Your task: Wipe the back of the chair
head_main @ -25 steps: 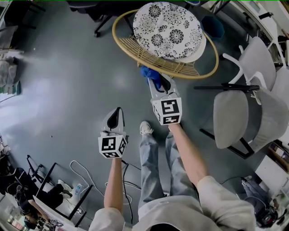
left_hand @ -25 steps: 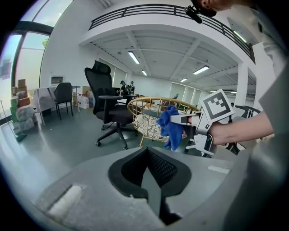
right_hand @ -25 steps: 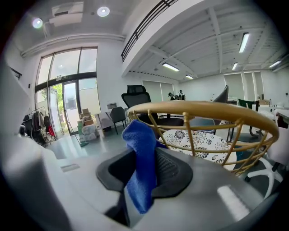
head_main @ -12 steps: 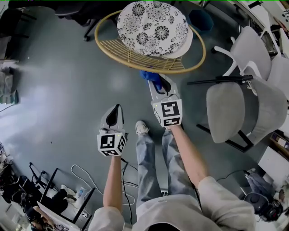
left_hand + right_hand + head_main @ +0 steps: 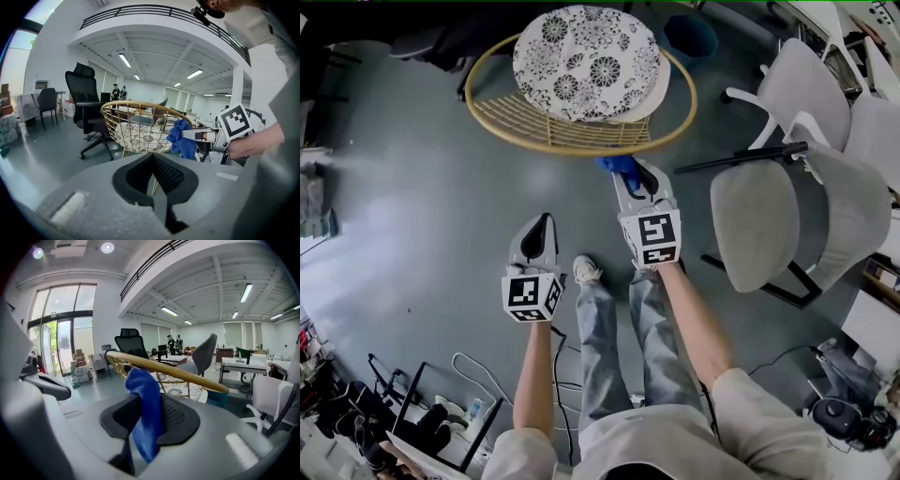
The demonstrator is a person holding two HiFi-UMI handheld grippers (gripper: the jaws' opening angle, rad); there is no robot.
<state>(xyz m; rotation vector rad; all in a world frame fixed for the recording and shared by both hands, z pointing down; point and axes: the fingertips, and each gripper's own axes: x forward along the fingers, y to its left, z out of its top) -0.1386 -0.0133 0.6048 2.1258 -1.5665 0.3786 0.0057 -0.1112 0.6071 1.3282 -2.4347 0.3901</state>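
Observation:
A round rattan chair [image 5: 581, 145] with a wire back and a black-and-white floral cushion [image 5: 586, 61] stands ahead of me. My right gripper [image 5: 628, 171] is shut on a blue cloth [image 5: 619, 165], which sits just below the chair's back rim [image 5: 164, 367]. In the right gripper view the blue cloth [image 5: 146, 408] hangs between the jaws, right under the golden rim. My left gripper [image 5: 540, 225] is shut and holds nothing, lower left of the chair. From the left gripper view the chair [image 5: 140, 124] and the blue cloth [image 5: 182, 138] lie ahead.
Grey office chairs [image 5: 787, 206] stand close on the right. A black office chair [image 5: 86, 110] stands behind the rattan chair. Cables and gear [image 5: 441, 412] lie on the floor at lower left. My legs and a shoe [image 5: 584, 272] are below the grippers.
The rattan chair has slid up and left in the head view as I shift. The right gripper with the cloth has stayed at the back rim's lower edge; the left gripper barely moved.

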